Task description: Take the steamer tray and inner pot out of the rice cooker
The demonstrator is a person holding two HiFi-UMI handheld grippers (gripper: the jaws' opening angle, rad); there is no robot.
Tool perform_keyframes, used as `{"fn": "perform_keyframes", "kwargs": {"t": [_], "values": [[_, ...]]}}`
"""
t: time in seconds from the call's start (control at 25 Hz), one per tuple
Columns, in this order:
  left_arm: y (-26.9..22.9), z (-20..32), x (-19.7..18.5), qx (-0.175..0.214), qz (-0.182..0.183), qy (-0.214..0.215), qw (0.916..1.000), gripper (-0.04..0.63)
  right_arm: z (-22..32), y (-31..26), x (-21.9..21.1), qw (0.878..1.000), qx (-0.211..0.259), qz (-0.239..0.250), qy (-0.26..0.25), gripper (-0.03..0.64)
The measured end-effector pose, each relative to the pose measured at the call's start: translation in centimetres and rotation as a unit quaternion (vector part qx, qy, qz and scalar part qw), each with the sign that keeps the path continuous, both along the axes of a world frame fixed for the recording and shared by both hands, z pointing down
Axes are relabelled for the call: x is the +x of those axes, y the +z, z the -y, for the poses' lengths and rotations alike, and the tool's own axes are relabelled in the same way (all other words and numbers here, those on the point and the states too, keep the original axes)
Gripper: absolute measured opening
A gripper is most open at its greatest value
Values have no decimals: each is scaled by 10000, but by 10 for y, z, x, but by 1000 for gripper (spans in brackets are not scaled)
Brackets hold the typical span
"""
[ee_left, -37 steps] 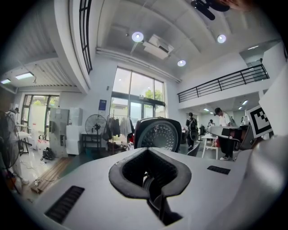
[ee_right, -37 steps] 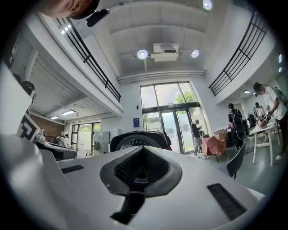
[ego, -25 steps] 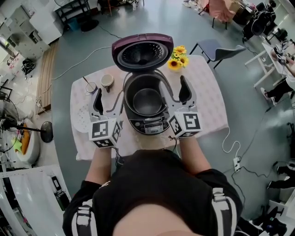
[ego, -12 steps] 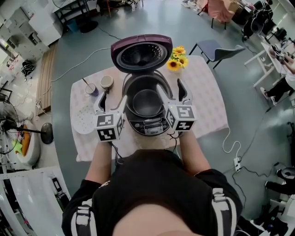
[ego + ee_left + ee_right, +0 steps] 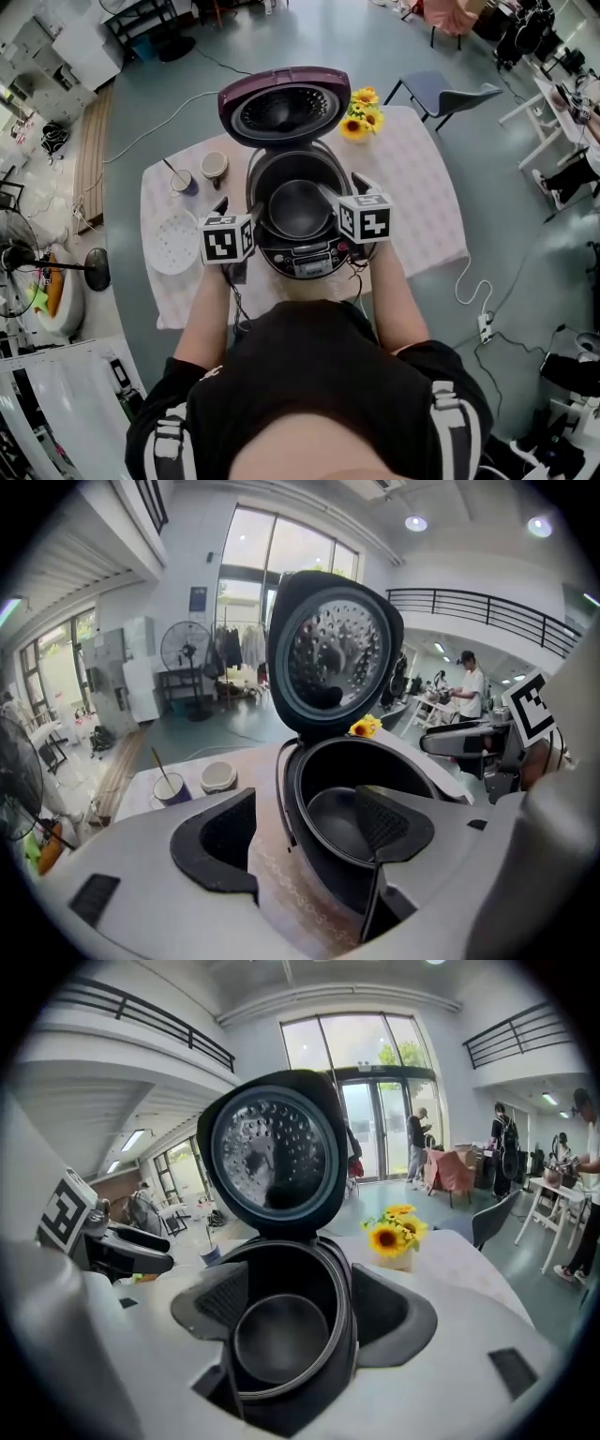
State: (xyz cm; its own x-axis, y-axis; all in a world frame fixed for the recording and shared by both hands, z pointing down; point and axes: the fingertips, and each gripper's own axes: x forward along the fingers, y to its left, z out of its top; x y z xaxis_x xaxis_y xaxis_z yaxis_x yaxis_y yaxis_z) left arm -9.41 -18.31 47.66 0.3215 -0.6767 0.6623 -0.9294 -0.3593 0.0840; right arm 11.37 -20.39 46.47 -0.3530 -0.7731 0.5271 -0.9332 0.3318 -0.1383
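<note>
Head view with both gripper views. The rice cooker (image 5: 298, 255) stands mid-table (image 5: 422, 187) with its lid (image 5: 284, 105) raised at the far side. The inner pot (image 5: 300, 208) sits inside the cooker. The white steamer tray (image 5: 173, 242) lies on the cloth to the cooker's left, apart from it. The left gripper (image 5: 300, 832) is wide open. One jaw is over the cloth and the other is above the pot's interior, so the cooker's left wall stands between them, ungripped. The right gripper (image 5: 305, 1314) mirrors this at the cooker's right wall. Its jaws have just been opening and now stand wide, one over the pot's hollow and one outside the body, with no pad pressing. Neither gripper holds anything.
</note>
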Motion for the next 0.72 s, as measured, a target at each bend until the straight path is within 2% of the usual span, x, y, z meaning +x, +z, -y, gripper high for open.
{"fn": "perform_keyframes", "kwargs": {"t": [0.2, 0.4, 0.6, 0.72], "values": [[15, 12, -1, -267, -154, 85, 9995, 309, 9, 23, -5, 9986, -388, -37, -349, 334], [34, 15, 7, -586, -302, 361, 9972, 305, 14, 46, -6, 9957, -700, -67, -605, 334], [41, 17, 7, -767, -600, 395, 9945, 286, 17, 60, -5, 9940, -854, -44, -686, 333], [44, 19, 9, -874, -904, 421, 9912, 275, 21, 67, -4, 9933, -909, 3, -710, 333]]}}
